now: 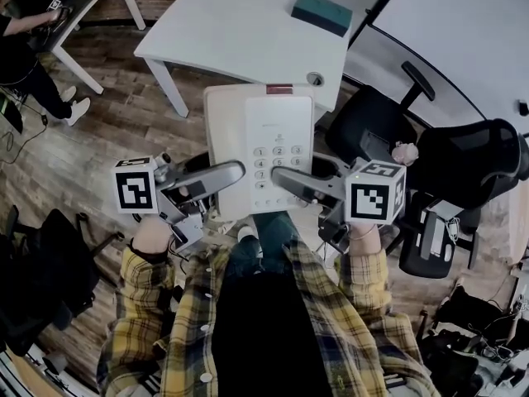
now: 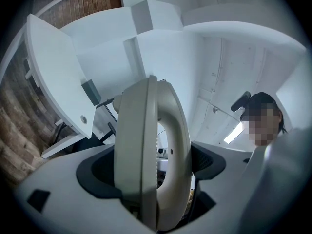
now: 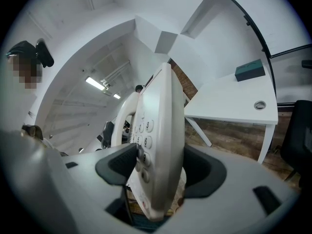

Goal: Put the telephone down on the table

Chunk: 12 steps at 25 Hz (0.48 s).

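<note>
I hold the telephone (image 1: 260, 151) in the air, its left edge pinched by my left hand-held gripper (image 1: 227, 174) and its right edge by my right hand-held gripper (image 1: 289, 182). It is not yet on the white bench (image 1: 240, 31) ahead, so carrying and lowering are left. I see no container, only a dark green block (image 1: 321, 12) on the bench.

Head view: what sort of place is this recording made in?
Most likely an office or lab workroom: white desks, black swivel chairs on a wood-plank floor, and a desk telephone held above it.
</note>
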Available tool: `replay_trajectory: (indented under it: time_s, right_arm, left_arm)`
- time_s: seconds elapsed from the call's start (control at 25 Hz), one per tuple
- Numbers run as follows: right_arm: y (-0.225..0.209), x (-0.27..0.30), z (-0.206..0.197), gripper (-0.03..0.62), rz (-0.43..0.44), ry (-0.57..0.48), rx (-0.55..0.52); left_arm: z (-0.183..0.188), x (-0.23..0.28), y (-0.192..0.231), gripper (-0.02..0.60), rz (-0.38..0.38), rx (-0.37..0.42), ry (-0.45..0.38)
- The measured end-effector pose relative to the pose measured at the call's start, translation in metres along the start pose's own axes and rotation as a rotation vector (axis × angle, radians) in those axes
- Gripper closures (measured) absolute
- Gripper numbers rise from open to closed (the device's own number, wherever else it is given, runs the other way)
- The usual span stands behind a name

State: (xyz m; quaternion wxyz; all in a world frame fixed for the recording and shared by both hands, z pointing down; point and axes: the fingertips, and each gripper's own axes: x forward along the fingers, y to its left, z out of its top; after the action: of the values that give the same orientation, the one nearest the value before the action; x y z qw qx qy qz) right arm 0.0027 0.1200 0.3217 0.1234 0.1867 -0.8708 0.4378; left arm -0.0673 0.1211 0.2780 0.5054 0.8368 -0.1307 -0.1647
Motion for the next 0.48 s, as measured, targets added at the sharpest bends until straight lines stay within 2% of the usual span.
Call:
replay_trajectory:
  time_s: [0.16, 0.48]
  right_arm:
    - [-0.023, 0.006, 0.018, 0.318, 0.004, 0.008, 0.009]
    - [-0.083, 0.025, 0.084, 0.318, 0.023, 0.032, 0.026]
  left_arm:
    - [0.018, 0.013, 0.02, 0.179, 0.013, -0.01, -0.005]
    - [0.083, 0.052, 0.071, 0.179, 0.04, -0.033, -0.021]
